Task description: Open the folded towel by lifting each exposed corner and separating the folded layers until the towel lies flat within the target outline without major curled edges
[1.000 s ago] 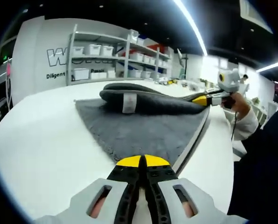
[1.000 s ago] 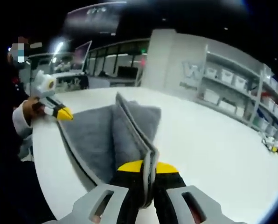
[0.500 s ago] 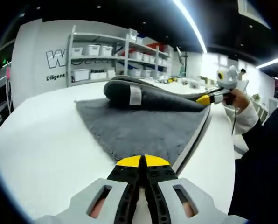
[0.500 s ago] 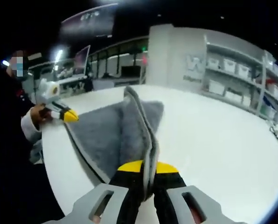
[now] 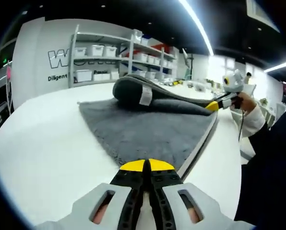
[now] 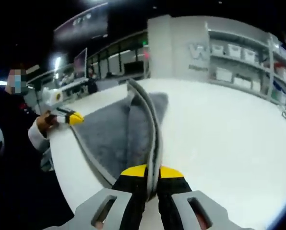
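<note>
Grey towel [image 5: 152, 132] half-unfolded on white tabletop [image 5: 42, 148]; each tool, left [image 5: 144, 167] and right [image 6: 146, 171], clenches a corner; shelf bins [image 5: 97, 51] closed.

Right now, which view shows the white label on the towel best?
The left gripper view: the white label faces the camera on the lifted fold of the towel. In the right gripper view I cannot make the label out.

towel [image 5: 152, 132], grey, plush; lower layer flat on white counter [image 5: 42, 143]; upper layer raised in a rolled fold, white tag showing
</note>
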Demonstrator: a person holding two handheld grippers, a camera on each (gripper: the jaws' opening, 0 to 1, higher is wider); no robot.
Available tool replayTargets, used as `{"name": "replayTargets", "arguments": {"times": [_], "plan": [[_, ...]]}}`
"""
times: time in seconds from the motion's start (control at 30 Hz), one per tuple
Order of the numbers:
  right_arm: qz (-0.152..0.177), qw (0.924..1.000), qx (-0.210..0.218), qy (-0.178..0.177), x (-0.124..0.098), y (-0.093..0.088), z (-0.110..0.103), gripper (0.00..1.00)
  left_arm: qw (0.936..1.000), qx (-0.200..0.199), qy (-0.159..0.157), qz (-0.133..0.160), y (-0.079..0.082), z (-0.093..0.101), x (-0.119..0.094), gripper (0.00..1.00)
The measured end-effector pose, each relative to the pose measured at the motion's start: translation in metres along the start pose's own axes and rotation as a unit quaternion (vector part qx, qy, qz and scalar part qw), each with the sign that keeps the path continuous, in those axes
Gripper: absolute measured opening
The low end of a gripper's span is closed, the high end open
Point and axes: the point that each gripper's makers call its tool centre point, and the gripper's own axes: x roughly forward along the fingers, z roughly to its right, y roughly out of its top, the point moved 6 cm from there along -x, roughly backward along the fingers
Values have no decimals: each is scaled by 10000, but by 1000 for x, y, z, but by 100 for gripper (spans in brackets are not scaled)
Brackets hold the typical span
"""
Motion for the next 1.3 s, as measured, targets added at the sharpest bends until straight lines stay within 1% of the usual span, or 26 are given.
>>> {"name": "replayTargets", "arguments": {"times": [0.07, 0.13, 0.43, 0.47, 0.5, 0.53, 0.6, 0.63, 0.67, 0.7, 0.77, 0.87, 1.0, 1.03, 1.1, 1.13, 1.2, 1.3], "plan": [[-21, 9999, -122, -13, 1, -1, 0, 3, 10000, 6, -2, 6, 0, 1, 0, 1], [55, 9988, -470, 79, 2, 0, -2, 3, 10000, 18, 9, 2, -1, 1, 0, 1], [173, 9991, -381, 57, 6, 1, 1, 11, 10000, 8, 42, 1, -2, 5, 0, 1], [215, 9990, -391, 78, 7, 2, 1, 11, 10000, 14, 53, 1, -1, 4, 1, 1], [340, 9975, -611, 115, 8, 6, 1, 14, 10000, 19, 66, 1, -1, 4, 1, 1], [503, 9962, -698, 135, 10, 9, 1, 16, 10000, 34, 90, 10, -1, 4, 1, 1], [543, 9968, -560, 165, 13, 13, 5, 20, 9999, 44, 114, 27, 0, 2, 2, 1], [552, 9966, -577, 178, 14, 14, 5, 20, 9999, 51, 119, 29, 0, 1, 2, 1], [574, 9959, -669, 209, 15, 15, 4, 20, 9999, 54, 124, 27, 0, 1, 2, 1], [679, 9922, -1036, 166, 19, 21, 7, 21, 9999, 65, 125, 23, 0, 1, 2, 1], [747, 9882, -1338, -33, 23, 27, 8, 25, 9999, 51, 124, -2, 0, 1, 2, 1], [723, 9896, -1240, -2, 31, 31, 7, 30, 9999, 53, 125, -5, 0, 1, 3, 1], [830, 9878, -1316, 12, 34, 37, 4, 33, 9999, 44, 124, -2, 0, 0, 2, 1], [868, 9876, -1302, 88, 35, 40, 5, 34, 9999, 47, 123, -1, 0, 0, 2, 1], [1001, 9891, -1036, 301, 37, 44, 1, 40, 9999, 52, 132, 2, 0, 0, 2, 1], [1016, 9891, -1019, 301, 37, 46, 2, 42, 9999, 57, 135, 3, 0, 0, 2, 1], [1040, 9888, -1035, 283, 39, 49, 1, 42, 9999, 60, 139, -1, 0, 0, 2, 1], [1071, 9884, -1012, 366, 42, 55, -1, 43, 9999, 21, 132, 9, -1, 0, 2, 1]]}}
